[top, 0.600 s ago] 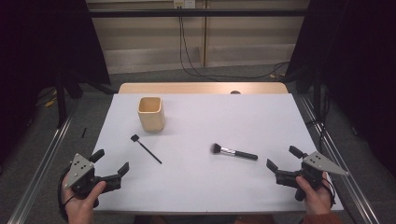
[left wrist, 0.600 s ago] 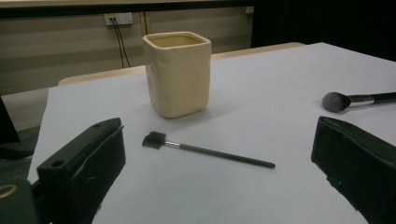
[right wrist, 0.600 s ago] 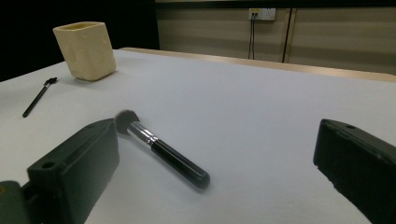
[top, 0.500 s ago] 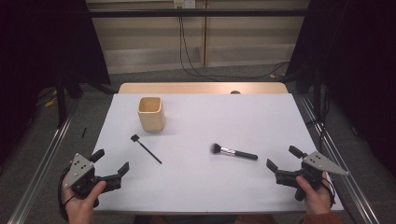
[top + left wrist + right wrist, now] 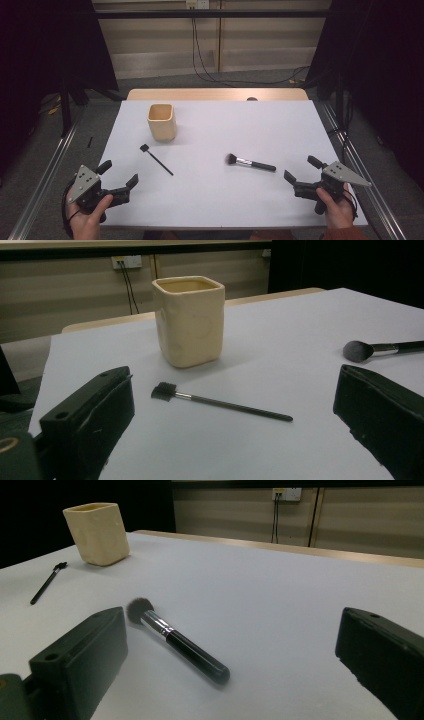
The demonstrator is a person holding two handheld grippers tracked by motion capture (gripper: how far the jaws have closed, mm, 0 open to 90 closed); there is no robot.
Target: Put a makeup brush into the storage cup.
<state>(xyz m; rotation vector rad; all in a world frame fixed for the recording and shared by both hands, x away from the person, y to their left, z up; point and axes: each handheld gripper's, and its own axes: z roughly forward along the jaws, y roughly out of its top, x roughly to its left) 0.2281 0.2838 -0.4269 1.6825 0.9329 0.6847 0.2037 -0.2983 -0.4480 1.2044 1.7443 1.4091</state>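
left hand-held gripper (image 5: pixel 230 425) view crops the makeup brush (image 5: pixel 382 348) handle.

Two black jaws of the left gripper (image 5: pixel 235 440) stand wide apart at the lower corners of the frame, nothing between them but white table (image 5: pixel 300 330). A thin black brush (image 5: pixel 220 402) lies flat at centre, its bristle head pointing left. Behind it, upper centre, a cream square cup (image 5: pixel 189 320) stands upright. A makeup brush (image 5: pixel 382 348) lies at the right edge.
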